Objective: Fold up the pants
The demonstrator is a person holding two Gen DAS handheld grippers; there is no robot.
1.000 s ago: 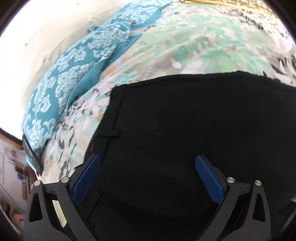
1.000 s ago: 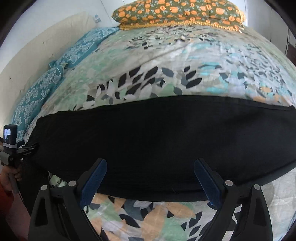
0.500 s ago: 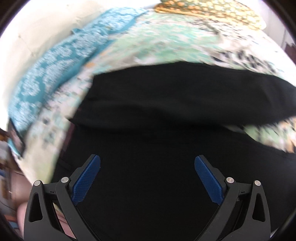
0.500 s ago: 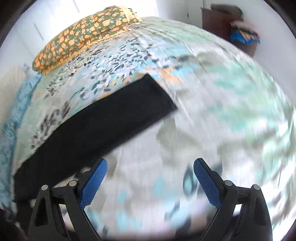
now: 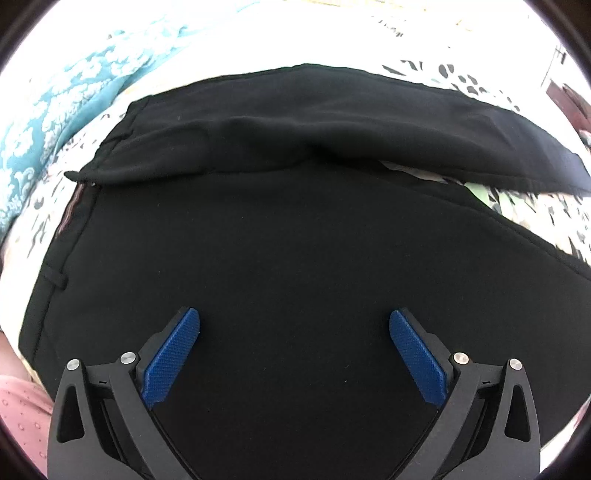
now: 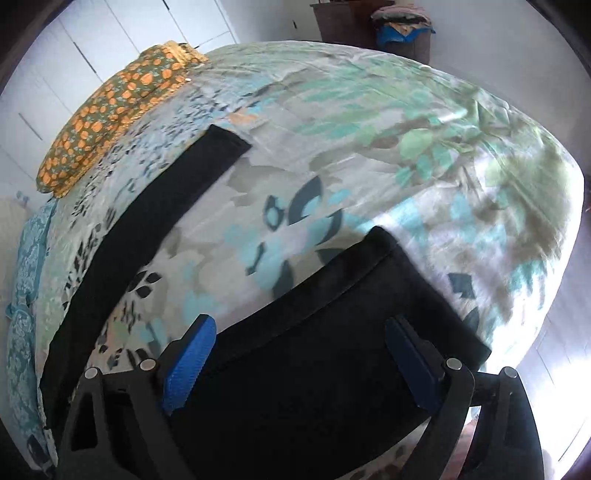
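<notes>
Two black legs of the pants point(image 5: 295, 229) spread in a V across a bed with a leaf-print bedspread point(image 6: 369, 122), the waistband end filling the left wrist view, where one leg lies over the seat. From the right wrist view, the far leg point(image 6: 155, 225) runs toward an orange-flowered pillow point(image 6: 110, 110), while the near leg point(image 6: 332, 332) ends at its hem near the bed's edge. Left tongs point(image 5: 294, 341) hang above the seat of the pants, blue pads wide apart and gripping nothing. Right tongs point(image 6: 299, 350) hover over the near leg, likewise spread apart and empty. Teal patterned fabric point(image 5: 55, 122) lies along the bed's far-left side. Beyond the bed stand white closet doors point(image 6: 74, 55) and a dark dresser point(image 6: 347, 18) beside a pile of clothes point(image 6: 402, 18).
</notes>
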